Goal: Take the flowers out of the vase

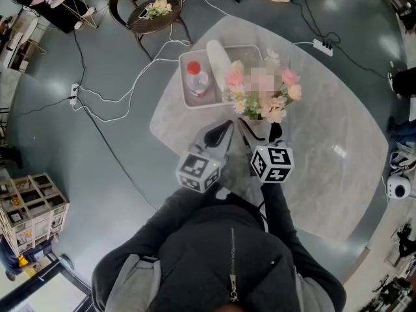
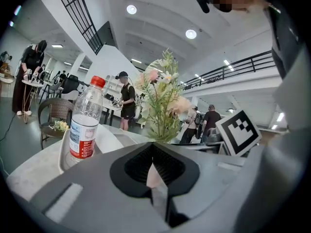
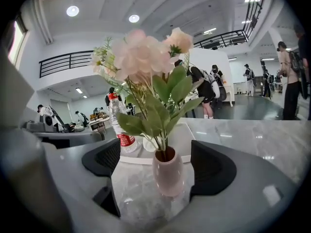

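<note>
A bunch of pink and cream flowers with green leaves stands in a small pink vase on the marble table. In the head view the blooms hide the vase. My right gripper is open wide, with the vase standing between its pads and touching neither. My left gripper sits just left of it with its jaws shut on nothing. The left gripper view shows the flowers beyond the jaws.
A grey tray behind the vase carries a red-capped water bottle and a white cup. A wicker chair stands beyond the table. Cables and a power strip lie on the floor. People stand in the background.
</note>
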Action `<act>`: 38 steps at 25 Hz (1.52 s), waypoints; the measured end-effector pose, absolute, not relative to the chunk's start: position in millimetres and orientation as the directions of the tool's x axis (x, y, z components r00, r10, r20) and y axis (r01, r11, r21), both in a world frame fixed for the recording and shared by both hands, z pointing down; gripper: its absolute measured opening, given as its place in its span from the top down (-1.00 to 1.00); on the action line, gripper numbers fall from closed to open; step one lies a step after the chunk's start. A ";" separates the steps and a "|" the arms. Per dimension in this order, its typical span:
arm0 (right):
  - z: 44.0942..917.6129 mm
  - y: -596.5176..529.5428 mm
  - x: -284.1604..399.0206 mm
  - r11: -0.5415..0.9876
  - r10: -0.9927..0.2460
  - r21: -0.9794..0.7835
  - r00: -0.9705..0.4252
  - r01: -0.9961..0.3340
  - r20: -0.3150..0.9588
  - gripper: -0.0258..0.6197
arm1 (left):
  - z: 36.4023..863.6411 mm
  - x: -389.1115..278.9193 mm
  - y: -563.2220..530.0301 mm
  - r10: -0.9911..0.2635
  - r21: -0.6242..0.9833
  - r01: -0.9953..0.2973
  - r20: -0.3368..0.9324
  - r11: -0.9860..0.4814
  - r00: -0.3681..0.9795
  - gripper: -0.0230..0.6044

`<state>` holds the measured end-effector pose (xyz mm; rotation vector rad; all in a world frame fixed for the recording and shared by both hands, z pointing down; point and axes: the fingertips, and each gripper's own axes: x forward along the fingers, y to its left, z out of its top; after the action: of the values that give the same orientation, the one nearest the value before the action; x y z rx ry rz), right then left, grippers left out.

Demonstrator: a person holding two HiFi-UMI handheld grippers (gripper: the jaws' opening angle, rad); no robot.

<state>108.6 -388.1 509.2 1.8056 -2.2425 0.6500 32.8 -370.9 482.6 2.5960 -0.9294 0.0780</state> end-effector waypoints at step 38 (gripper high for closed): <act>488.2 -421.0 126.6 0.127 -0.934 -0.094 -0.151 -0.987 0.323 0.55 | 487.3 37.1 -383.3 -0.590 0.357 -0.613 0.184 -0.705 0.786 0.92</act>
<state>126.6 -421.0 488.2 1.9153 -2.2114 0.4259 37.1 -383.3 487.3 2.5750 -0.9097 0.0778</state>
